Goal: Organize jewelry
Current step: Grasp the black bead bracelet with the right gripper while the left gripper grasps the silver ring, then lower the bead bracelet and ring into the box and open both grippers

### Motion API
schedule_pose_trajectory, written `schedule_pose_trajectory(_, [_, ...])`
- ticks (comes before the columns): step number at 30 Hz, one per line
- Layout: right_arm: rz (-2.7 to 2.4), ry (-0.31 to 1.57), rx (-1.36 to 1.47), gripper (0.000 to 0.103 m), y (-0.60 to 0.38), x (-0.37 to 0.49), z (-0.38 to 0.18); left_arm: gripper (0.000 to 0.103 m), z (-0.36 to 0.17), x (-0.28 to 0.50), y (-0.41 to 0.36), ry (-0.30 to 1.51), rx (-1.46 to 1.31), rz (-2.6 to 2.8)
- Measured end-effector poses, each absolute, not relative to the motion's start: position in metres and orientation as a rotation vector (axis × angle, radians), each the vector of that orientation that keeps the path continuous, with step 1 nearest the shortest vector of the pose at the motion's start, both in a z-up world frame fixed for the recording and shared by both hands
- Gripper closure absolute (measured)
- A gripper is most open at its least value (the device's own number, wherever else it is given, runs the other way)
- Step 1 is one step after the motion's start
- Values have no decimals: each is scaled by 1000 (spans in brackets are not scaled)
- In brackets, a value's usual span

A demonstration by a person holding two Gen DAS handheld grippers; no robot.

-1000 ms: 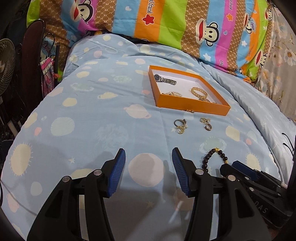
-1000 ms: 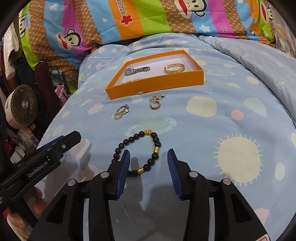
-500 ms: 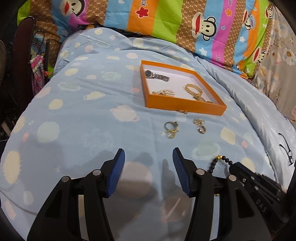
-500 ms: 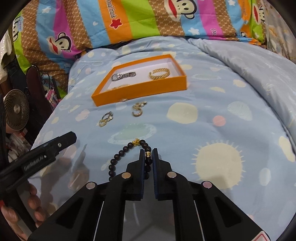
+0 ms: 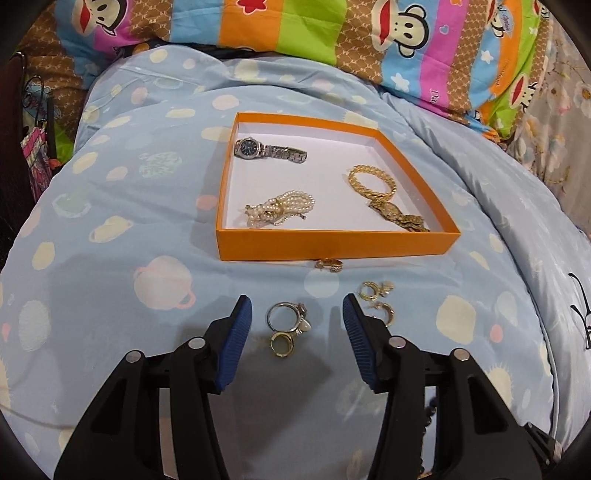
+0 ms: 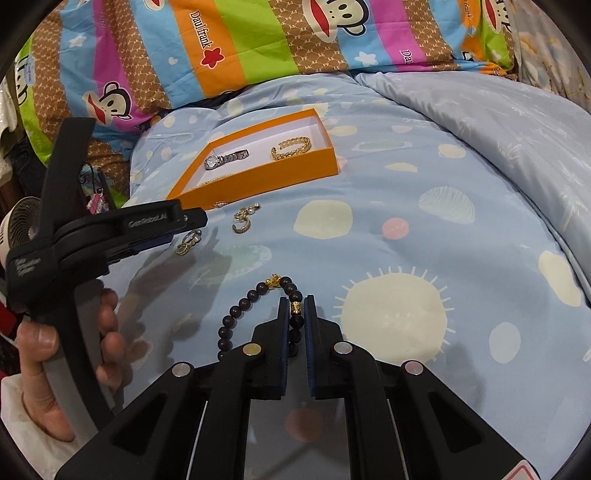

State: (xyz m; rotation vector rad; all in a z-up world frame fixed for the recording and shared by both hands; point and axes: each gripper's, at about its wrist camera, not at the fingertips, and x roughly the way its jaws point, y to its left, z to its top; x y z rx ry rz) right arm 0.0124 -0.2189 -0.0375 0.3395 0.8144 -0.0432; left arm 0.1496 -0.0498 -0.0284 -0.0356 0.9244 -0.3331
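Observation:
An orange box (image 5: 332, 242) on the blue bedspread holds a silver watch (image 5: 269, 150), a pearl piece (image 5: 279, 210), a gold bracelet (image 5: 371, 181) and a gold watch (image 5: 399, 216). My left gripper (image 5: 297, 317) is open, its fingers on either side of a silver and gold ring cluster (image 5: 288, 325). Gold earrings (image 5: 378, 299) lie just right of it, and a small gold ring (image 5: 328, 264) lies by the box front. My right gripper (image 6: 296, 314) is shut on a dark bead bracelet (image 6: 258, 306) with gold beads, near the bedspread. The box also shows in the right wrist view (image 6: 258, 166).
A striped monkey-print pillow (image 5: 332, 33) lies behind the box. A grey quilt (image 6: 498, 122) rises at the right. A small fan (image 6: 18, 229) and a dark chair stand off the bed's left side. Black glasses (image 5: 580, 314) lie at the right edge.
My right gripper has shut on the bead bracelet. My left gripper has moved forward and right, so the ring cluster now sits between its open fingers.

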Motion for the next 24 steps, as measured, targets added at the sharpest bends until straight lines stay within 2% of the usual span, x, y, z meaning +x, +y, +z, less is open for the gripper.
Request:
schedule_pose_trajectory(2, [-39, 813, 345, 95, -220, 13, -38, 72, -33, 152, -49, 940, -45, -333])
schedule_pose_trajectory(5, [-34, 811, 353, 95, -221, 13, -38, 80, -35, 149, -47, 932, -40, -332])
schedule_pose_trajectory(15, [-25, 793, 372, 95, -223, 11, -36, 81, -27, 135, -46, 878, -31, -373])
schedule_pose_trajectory(24, [-12, 705, 340, 95, -226, 16, 3, 81, 22, 119, -33, 771, -62, -393])
